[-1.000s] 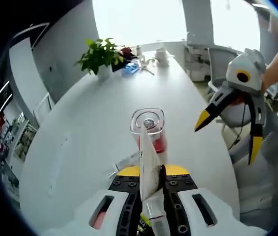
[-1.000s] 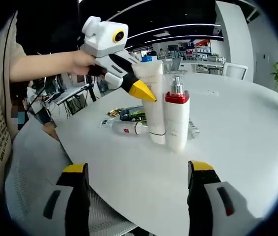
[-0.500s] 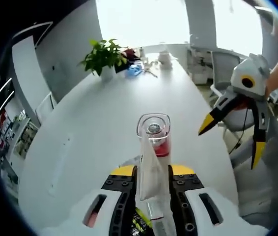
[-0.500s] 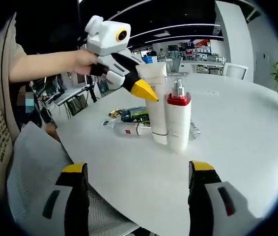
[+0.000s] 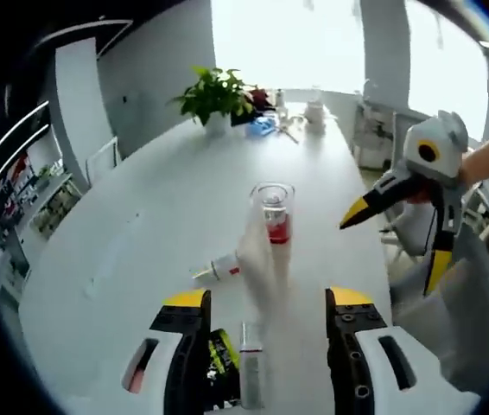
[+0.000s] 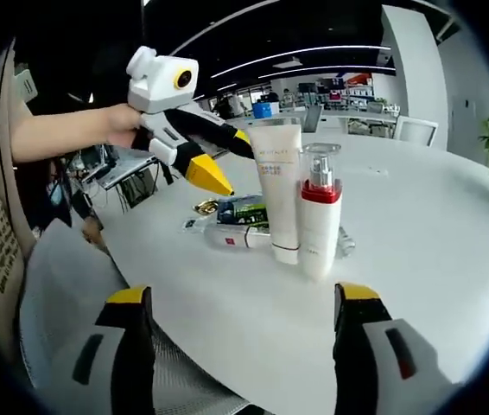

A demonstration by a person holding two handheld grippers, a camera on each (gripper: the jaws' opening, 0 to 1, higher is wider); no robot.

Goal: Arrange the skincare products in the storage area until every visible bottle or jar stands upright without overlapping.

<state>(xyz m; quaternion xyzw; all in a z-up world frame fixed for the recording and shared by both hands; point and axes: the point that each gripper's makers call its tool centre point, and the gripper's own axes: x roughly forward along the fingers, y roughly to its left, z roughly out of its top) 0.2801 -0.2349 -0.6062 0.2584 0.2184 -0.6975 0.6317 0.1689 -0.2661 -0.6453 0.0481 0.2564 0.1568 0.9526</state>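
Jaws apart; tube [image 6: 276, 194] and pump bottle [image 6: 319, 213] labels unreadable

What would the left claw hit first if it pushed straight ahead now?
Likely the white tube standing right in front of the open left claw, with the red-collared pump bottle just behind it; the tube's blur leaves depth uncertain.

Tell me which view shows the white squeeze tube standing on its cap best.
The right gripper view: the white squeeze tube stands there sharp and side-on, full height, beside the red-collared pump bottle. In the left gripper view the tube is a pale blur seen from above, partly covering that bottle.
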